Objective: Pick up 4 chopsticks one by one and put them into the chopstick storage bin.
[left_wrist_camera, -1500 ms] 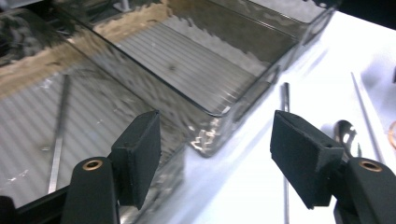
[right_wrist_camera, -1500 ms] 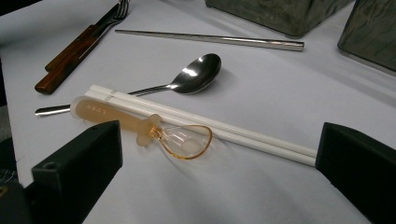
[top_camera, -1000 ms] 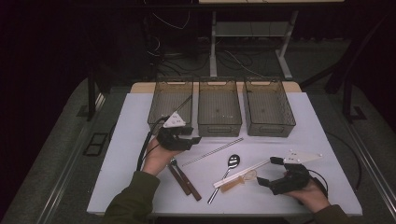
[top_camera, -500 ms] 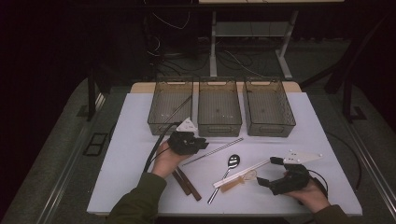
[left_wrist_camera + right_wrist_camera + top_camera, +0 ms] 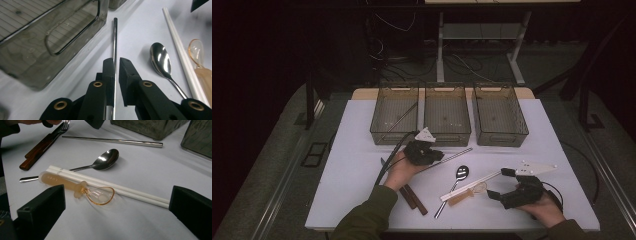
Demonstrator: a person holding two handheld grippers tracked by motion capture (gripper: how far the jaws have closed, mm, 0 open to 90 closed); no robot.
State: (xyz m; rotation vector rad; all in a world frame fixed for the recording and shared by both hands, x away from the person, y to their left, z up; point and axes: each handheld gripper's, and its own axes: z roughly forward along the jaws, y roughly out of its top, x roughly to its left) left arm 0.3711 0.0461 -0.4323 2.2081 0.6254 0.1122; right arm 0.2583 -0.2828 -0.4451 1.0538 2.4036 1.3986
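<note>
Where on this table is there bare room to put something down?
Bare patches: the table's left side beside the left bin, and the right side past the right bin. Crowded: the middle front, around the spoon, white chopsticks and brown-handled cutlery.

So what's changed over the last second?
The left gripper came down from the bins toward the table, and its jaws have just been closing around the metal rod. The right gripper, spoon, chopsticks and the rest stayed put.
</note>
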